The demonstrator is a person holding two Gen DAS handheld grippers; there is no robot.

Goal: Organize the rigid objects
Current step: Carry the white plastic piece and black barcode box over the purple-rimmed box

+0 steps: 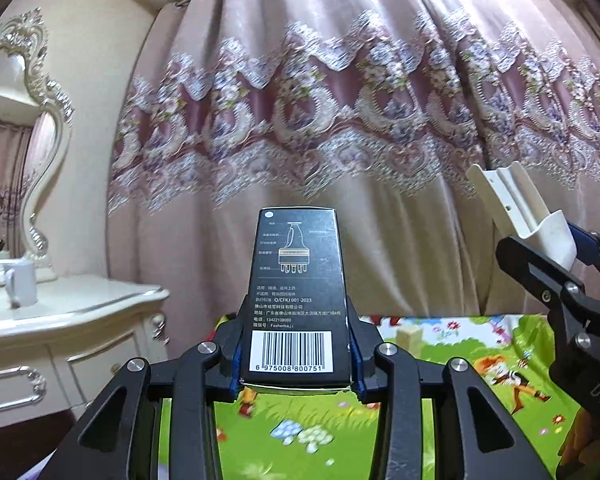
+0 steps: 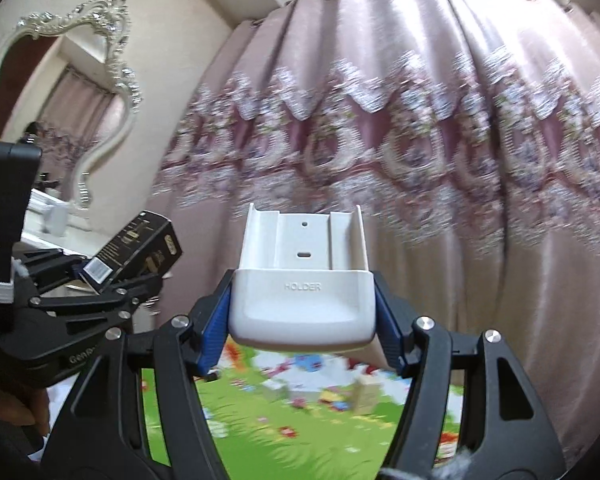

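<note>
Two rigid objects held aloft before a pink embroidered curtain [image 1: 340, 120], above a green cartoon-printed play mat [image 1: 440, 344]. The left hand-held gripper [image 1: 296, 360] is clamped on the lower sides of a slim black rectangular cardboard box [image 1: 296, 280] bearing a white barcode label; it is probably light, stiff and crushable, best gripped across its narrow faces. The right hand-held gripper [image 2: 302, 320] is clamped across the closed base of a white moulded-plastic wall bracket marked "HOLDER" [image 2: 302, 288]; it is likely hard, smooth and somewhat slippery, its open upper rails being the weaker part.
</note>
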